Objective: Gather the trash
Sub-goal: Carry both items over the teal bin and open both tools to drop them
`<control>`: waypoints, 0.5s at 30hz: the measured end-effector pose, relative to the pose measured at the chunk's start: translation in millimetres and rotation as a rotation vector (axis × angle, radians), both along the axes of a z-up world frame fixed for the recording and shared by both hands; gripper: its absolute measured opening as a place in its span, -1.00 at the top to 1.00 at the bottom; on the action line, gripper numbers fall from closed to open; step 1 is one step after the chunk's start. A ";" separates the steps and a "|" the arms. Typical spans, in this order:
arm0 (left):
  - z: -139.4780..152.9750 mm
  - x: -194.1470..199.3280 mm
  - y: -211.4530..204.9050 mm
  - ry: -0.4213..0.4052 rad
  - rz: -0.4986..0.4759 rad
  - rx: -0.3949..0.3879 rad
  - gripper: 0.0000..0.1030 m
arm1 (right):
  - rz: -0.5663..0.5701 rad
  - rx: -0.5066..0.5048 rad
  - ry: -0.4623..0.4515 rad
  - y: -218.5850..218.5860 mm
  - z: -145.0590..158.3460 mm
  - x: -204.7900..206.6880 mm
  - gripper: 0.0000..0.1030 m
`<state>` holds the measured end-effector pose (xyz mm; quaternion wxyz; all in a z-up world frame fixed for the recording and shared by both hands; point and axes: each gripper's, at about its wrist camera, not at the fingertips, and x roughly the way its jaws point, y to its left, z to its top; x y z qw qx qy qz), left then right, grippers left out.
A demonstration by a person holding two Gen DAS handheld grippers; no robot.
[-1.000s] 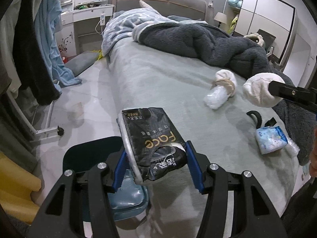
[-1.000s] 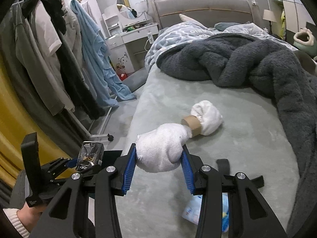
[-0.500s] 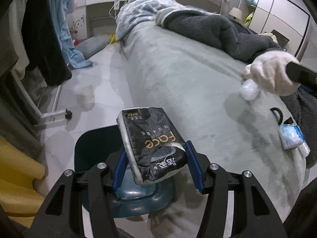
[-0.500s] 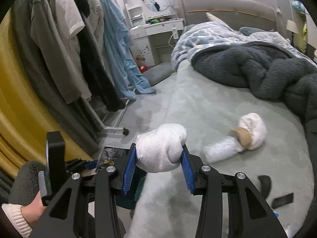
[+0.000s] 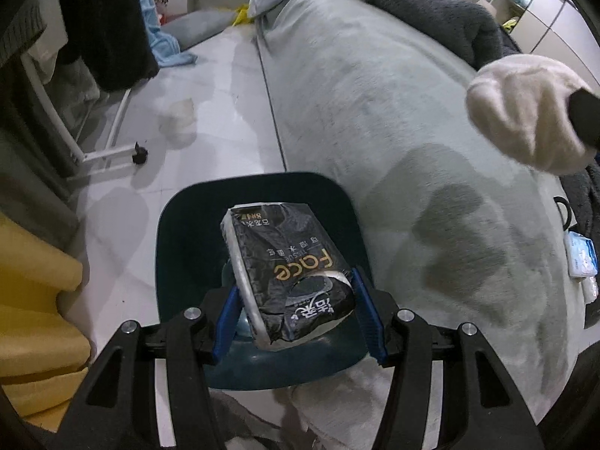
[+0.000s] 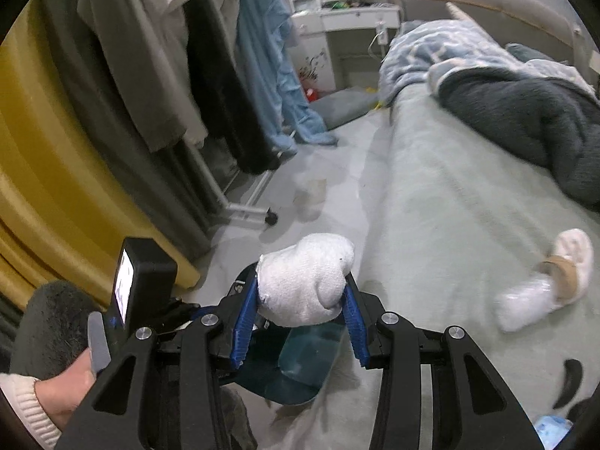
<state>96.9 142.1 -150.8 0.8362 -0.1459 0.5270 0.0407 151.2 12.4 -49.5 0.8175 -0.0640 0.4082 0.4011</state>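
My left gripper (image 5: 296, 317) is shut on a black tissue pack (image 5: 288, 266) with gold lettering, held right above a dark teal trash bin (image 5: 187, 232) on the floor beside the bed. My right gripper (image 6: 300, 309) is shut on a white crumpled wad of tissue (image 6: 305, 281), which in the left wrist view (image 5: 525, 108) hangs at the upper right over the bed. Below that wad the bin (image 6: 300, 363) shows, beside the left gripper's body (image 6: 144, 288). A cardboard roll with white tissue and plastic (image 6: 543, 281) lies on the bed.
The grey-green bed (image 5: 375, 93) carries a dark fleece blanket (image 6: 525, 112), a blue-white packet (image 5: 581, 255) and a black strap (image 5: 564, 210). A clothes rack (image 6: 247, 210) with hanging garments and a yellow curtain (image 6: 45, 150) stand to the left. A person's hand in a white cuff (image 6: 37, 401) holds the left gripper.
Both grippers swung left off the bed toward the floor. The tissue pack now hangs over the bin, and the white wad has come to the bed's edge near it. Both grips are unchanged.
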 end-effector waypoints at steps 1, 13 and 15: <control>-1.1 -0.1 2.6 0.009 0.005 -0.010 -0.14 | 0.008 -0.012 0.007 5.8 -4.5 0.5 0.15; -6.0 -14.3 36.4 0.064 0.063 -0.069 -0.46 | 0.047 -0.075 0.102 47.6 -45.9 16.9 0.15; 0.7 -18.7 43.2 0.039 0.073 -0.066 -0.48 | 0.053 -0.090 0.109 54.1 -52.2 17.6 0.15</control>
